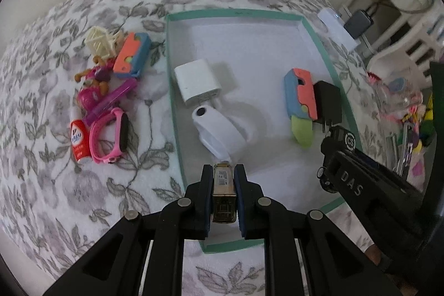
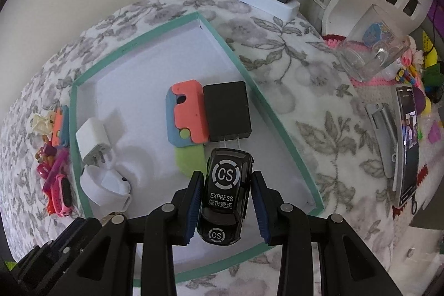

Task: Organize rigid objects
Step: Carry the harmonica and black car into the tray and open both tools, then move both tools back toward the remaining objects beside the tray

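Right wrist view shows us our right gripper clenched on the toy car, lengthwise, above the tray's near end, just short of the black charger, while our left gripper grips a small box.

We hold our left gripper low and pointing forward, its two black fingers with blue pads closed flat against the sides of a small, brownish translucent rectangular block with a white label, which sits lengthwise between them. Our right gripper is clamped on a glossy black toy car printed with a white "CS EXPRESS" logo, one blue ribbed pad on each flank, the car's nose pointing away from us. From the left wrist view, our right gripper reaches in from the right side, angled toward the left, with the car at its tip.
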`<control>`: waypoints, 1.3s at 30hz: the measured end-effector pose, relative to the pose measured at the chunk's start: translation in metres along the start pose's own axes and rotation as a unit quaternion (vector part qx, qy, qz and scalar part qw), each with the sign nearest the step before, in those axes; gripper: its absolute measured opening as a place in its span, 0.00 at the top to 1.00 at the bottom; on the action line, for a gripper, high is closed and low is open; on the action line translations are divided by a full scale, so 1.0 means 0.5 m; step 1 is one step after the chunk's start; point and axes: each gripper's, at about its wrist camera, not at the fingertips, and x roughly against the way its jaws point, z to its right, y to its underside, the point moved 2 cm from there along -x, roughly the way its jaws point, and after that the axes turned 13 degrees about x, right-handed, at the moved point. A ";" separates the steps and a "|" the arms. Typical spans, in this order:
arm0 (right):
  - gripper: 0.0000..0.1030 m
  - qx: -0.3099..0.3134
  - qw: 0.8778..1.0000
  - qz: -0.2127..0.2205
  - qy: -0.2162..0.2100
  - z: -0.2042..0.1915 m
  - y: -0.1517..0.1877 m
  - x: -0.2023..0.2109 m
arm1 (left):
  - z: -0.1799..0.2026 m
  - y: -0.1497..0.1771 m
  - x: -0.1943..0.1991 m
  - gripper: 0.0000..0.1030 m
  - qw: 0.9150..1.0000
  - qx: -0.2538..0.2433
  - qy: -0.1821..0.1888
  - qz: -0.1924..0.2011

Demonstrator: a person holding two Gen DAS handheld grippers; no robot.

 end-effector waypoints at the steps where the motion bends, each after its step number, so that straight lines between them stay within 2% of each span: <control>1: 0.64 0.000 1.000 -0.001 0.001 0.000 0.001 -0.001 | 0.004 0.001 0.000 0.84 1.000 -0.005 -0.003 0.002; 8: 0.63 -0.007 1.000 -0.009 0.004 0.006 0.002 -0.011 | 0.032 0.007 0.000 0.84 0.999 -0.038 -0.019 0.020; 25: 0.62 -0.014 1.000 -0.023 0.005 0.006 0.010 -0.027 | 0.013 -0.006 -0.045 0.82 1.000 -0.002 -0.012 0.002; 29: 0.61 -0.015 1.000 -0.024 0.005 0.005 0.010 -0.027 | -0.001 -0.011 -0.053 0.58 0.999 0.023 -0.008 -0.025; 30: 0.59 -0.014 1.000 -0.024 0.007 0.006 0.009 -0.027 | -0.004 -0.012 -0.053 0.55 0.999 0.026 -0.008 -0.027; 39: 0.50 -0.015 1.000 -0.004 0.014 0.006 0.000 -0.004 | -0.018 -0.023 -0.025 0.53 0.999 0.040 0.011 -0.022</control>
